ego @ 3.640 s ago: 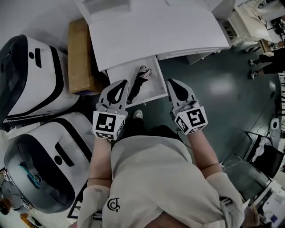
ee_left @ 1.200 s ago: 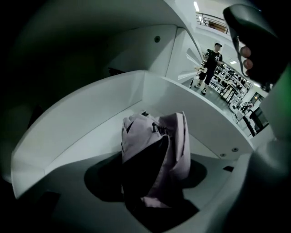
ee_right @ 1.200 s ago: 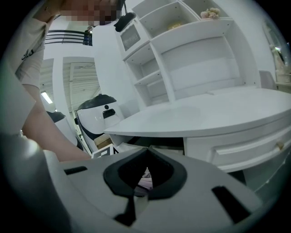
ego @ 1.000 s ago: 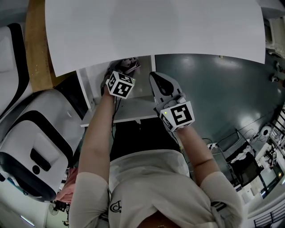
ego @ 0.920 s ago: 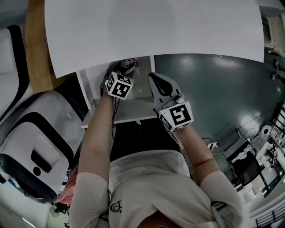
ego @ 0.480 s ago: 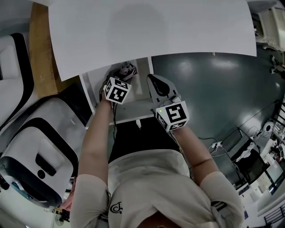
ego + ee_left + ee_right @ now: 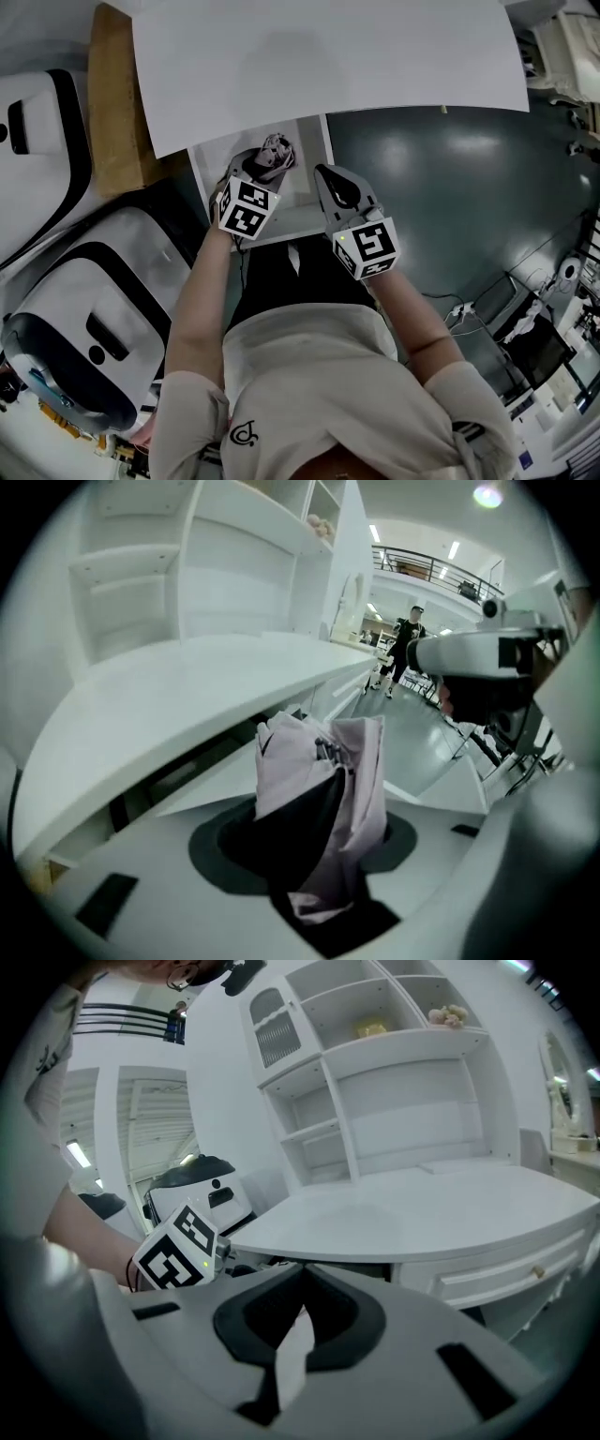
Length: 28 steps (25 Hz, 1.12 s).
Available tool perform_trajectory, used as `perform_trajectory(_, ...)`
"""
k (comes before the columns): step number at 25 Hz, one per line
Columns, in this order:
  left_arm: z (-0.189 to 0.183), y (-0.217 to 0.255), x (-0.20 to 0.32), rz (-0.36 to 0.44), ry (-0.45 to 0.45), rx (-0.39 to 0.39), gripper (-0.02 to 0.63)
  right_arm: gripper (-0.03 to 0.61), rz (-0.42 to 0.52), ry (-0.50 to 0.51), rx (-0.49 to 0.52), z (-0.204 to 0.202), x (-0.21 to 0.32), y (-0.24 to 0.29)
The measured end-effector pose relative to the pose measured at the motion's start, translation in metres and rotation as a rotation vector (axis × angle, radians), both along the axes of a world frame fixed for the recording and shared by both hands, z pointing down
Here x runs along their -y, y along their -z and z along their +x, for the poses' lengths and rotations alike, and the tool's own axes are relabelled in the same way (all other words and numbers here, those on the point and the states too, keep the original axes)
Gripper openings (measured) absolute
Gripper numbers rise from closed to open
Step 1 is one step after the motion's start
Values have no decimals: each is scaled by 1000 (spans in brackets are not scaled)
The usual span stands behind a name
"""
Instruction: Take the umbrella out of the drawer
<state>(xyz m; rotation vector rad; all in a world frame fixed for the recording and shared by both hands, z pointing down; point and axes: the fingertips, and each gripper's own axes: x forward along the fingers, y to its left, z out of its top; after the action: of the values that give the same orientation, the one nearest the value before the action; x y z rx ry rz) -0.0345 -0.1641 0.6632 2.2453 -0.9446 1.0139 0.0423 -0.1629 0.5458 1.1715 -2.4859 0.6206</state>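
— Where is the umbrella [image 7: 323, 789]?
— Between the jaws of my left gripper [image 7: 314, 841]. They are clamped on its folded cloth, over the open drawer [image 7: 307, 199], near the desk top [image 7: 328, 66].
— And your right gripper [image 7: 300, 1279]?
— Jaws together, holding nothing, at the drawer's right side.

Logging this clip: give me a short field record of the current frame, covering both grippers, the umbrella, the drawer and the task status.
Left gripper: shut on the folded umbrella, pink and black fabric bunched between its jaws
Right gripper: jaws together, nothing visibly held, at the drawer's right edge
Drawer: open, under the white desk top
Umbrella position: over the open drawer; whether it is clear of it cannot be told
Task status: umbrella gripped, not yet brought away
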Motion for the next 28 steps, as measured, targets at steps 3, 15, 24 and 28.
perform_trajectory(3, -8, 34, 1, 63, 24, -24, 222, 6, 32, -6, -1, -7, -6, 18)
perform_trajectory(15, -33, 180, -1, 349, 154, -160, 222, 6, 210, 10, -25, -18, -9, 102)
perform_trajectory(24, -56, 286, 1, 564, 246, -251, 224, 6, 338, 87, -7, -34, -2, 166)
perform_trajectory(28, -70, 328, 3, 662, 272, -270, 224, 6, 369, 83, 32, -40, 6, 192)
